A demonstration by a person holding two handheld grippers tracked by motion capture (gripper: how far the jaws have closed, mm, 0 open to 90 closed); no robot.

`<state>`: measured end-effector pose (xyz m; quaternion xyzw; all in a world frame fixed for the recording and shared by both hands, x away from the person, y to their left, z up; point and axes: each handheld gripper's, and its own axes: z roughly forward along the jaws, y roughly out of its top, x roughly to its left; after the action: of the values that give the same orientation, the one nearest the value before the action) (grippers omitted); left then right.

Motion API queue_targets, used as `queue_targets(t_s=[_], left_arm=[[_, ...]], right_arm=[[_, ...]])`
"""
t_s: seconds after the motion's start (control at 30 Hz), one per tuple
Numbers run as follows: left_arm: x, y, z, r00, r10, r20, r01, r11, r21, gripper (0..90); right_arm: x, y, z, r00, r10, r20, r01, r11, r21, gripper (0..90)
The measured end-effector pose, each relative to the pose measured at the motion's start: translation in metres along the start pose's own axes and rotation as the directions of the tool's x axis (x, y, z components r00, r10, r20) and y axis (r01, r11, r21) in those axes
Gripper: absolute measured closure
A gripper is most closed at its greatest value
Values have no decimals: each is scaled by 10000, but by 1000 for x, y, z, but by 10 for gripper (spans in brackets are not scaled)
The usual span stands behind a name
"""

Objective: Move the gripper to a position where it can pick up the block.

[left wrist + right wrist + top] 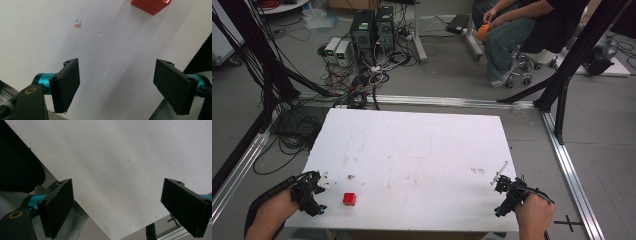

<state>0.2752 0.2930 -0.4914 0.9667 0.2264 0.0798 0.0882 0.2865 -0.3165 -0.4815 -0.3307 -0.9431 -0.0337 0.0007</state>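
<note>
A small red block (349,199) sits on the white table (422,150) near its front left corner; its lower edge also shows as the red block (150,5) at the top of the left gripper view. My left gripper (314,192) rests at the table's front left edge, a short way left of the block, jaws wide apart and empty (116,85). At the front right corner my right gripper (504,192) hovers over the table edge, its jaws also spread wide with nothing between them (117,207).
Computer towers (372,27) and tangled cables (357,75) lie on the floor beyond the table. A seated person (522,30) is at the back right. Black frame posts (562,85) and aluminium rails (572,175) border the table.
</note>
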Motion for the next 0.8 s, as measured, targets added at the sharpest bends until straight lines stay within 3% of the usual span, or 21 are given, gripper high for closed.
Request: queue_targets(t_s=[0.1, 0.47, 0.57, 0.6, 0.63, 0.67, 0.73, 0.77, 0.8], left_arm=[[2, 2, -5, 9984, 563, 33, -563, 9984, -25, 216], [7, 8, -12, 9878, 1545, 180, -1546, 9880, 70, 216], [8, 12, -13, 9825, 1846, 241, -1848, 9828, 58, 216], [7, 15, -14, 9781, 2053, 341, -2055, 9786, 28, 216], [7, 15, -14, 9781, 2053, 341, -2055, 9786, 28, 216], [6, 18, -15, 9702, 2382, 442, -2383, 9712, -21, 216], [5, 20, -15, 9678, 2467, 492, -2468, 9691, -52, 216], [5, 24, -15, 9584, 2794, 578, -2801, 9600, 41, 216], [4, 26, -14, 9586, 2785, 590, -2787, 9604, -50, 216]], right_arm=[[0, 0, 0, 10000, -4, -6, 4, 10000, -14, 106], [0, 0, 0, 10000, -75, -18, 75, 10000, -38, 107], [0, 1, 0, 10000, -98, -6, 98, 9999, -27, 107], [1, 2, 0, 9999, -120, -30, 120, 9999, 9, 106], [1, 3, 1, 9998, -188, 20, 188, 9998, -10, 107], [2, 3, 1, 9999, -163, -31, 163, 9999, -32, 106], [2, 4, 1, 9998, -184, -14, 184, 9998, -22, 107], [2, 4, 0, 9998, -196, -14, 195, 9998, -18, 107], [2, 4, 1, 9998, -173, -26, 173, 9998, -48, 107]])
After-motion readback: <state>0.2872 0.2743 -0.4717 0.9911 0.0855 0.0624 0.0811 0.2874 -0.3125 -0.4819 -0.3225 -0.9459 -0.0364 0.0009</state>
